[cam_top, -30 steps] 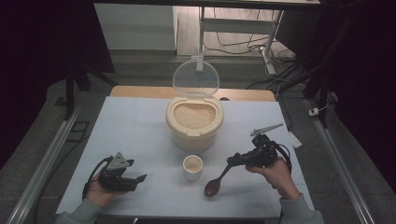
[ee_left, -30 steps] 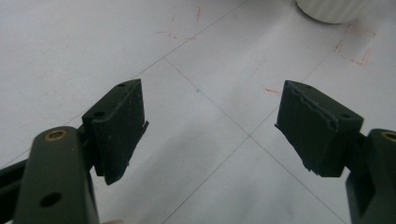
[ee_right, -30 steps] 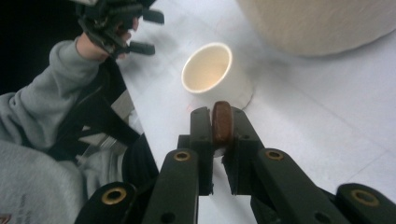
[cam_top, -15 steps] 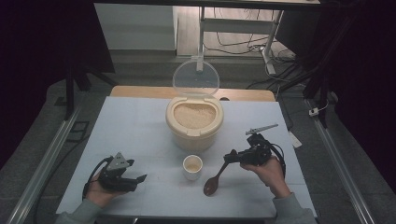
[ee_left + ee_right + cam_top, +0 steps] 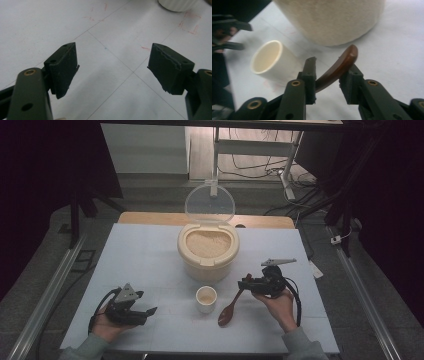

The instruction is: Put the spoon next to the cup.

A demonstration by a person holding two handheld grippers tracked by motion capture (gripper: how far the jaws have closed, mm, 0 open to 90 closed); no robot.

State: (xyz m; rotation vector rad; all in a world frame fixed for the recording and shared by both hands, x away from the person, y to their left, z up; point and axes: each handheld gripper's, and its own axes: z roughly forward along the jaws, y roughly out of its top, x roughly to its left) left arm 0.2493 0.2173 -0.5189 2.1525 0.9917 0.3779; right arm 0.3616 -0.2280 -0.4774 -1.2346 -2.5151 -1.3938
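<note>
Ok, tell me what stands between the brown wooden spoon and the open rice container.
Nothing visible stands in the way. The brown wooden spoon lies with its bowl on the white table, its handle between the right gripper jaws, which have just been opening. The small cream cup sits to its left, clear of the path to the cream rice container.

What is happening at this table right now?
A person works with a gripper in each hand. The right gripper has the handle of a brown wooden spoon between its jaws, which have just been opening; the spoon's bowl rests on the table beside a small white cup. The left gripper waits open above the table with nothing between its jaws. Behind the cup stands a cream rice container, its clear lid raised.
</note>
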